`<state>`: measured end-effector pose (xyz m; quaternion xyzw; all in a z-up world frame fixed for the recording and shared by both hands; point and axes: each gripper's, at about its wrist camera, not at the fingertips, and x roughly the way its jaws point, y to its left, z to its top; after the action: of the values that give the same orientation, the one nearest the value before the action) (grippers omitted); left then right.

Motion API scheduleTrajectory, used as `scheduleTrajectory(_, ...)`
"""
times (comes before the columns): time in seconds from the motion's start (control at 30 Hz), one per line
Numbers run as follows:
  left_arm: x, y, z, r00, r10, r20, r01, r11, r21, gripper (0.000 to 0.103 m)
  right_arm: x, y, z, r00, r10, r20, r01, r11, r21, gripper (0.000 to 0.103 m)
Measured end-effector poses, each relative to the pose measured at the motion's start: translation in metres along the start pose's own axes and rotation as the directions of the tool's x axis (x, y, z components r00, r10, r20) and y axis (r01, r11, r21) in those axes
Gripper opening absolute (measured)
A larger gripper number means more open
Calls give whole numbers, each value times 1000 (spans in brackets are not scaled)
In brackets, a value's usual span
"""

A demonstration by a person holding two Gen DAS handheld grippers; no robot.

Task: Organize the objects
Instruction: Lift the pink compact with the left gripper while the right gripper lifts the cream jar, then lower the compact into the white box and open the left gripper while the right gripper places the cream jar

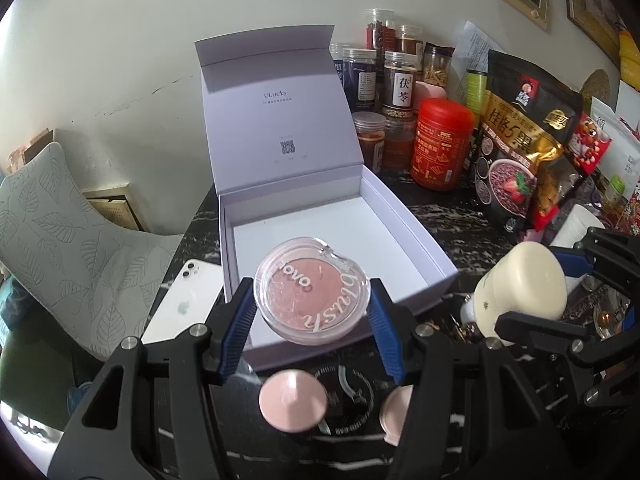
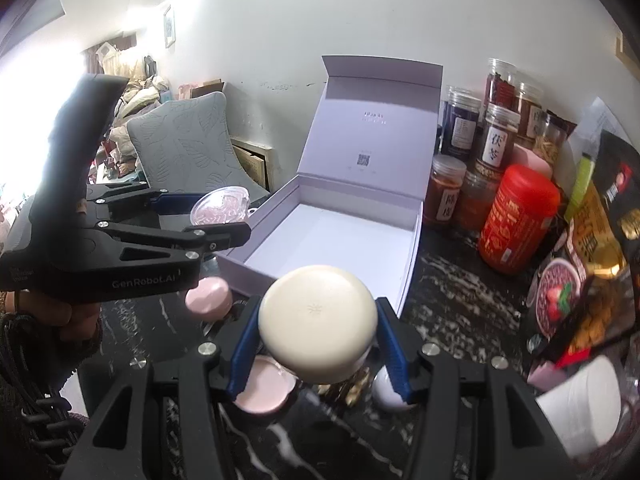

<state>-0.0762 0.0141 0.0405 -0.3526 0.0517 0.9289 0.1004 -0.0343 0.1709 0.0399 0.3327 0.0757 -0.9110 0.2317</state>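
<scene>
My left gripper [image 1: 312, 312] is shut on a round clear blush compact [image 1: 310, 290] with pink powder, held over the front edge of an open white box [image 1: 404, 236]. The box is empty and its lid stands upright behind. My right gripper [image 2: 316, 340] is shut on a cream-capped jar [image 2: 318, 320], held above the dark marble table just in front of the box [image 2: 412, 248]. The jar also shows at the right of the left wrist view [image 1: 524, 284]. The compact also shows in the right wrist view [image 2: 220, 204], with the left gripper [image 2: 224, 220] seen from the side.
Pink round compacts [image 1: 294, 400] lie on the table below the left gripper; more pink ones [image 2: 208, 294] lie near the right gripper. A white phone [image 1: 184, 300] lies left of the box. Jars [image 1: 400, 84], a red canister [image 1: 442, 144] and snack bags [image 1: 520, 140] crowd the back right.
</scene>
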Motion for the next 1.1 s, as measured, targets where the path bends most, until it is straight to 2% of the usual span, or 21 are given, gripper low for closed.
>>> scheduleTrajectory(0.47, 59, 19, 33, 999, 9, -38, -9, 1000, -11, 54, 55, -28, 41, 1000, 1, -11, -1, 1000, -4, 56)
scheduleTrajectory(0.9, 116, 37, 54, 994, 21, -107, -24, 999, -28, 54, 108, -45, 74, 1000, 16, -26, -16, 1000, -4, 56)
scheduleTrajectory(1.1, 138, 43, 65, 988, 67, -138, -71, 997, -27, 54, 129, -54, 85, 999, 15, -39, -15, 1000, 10, 56)
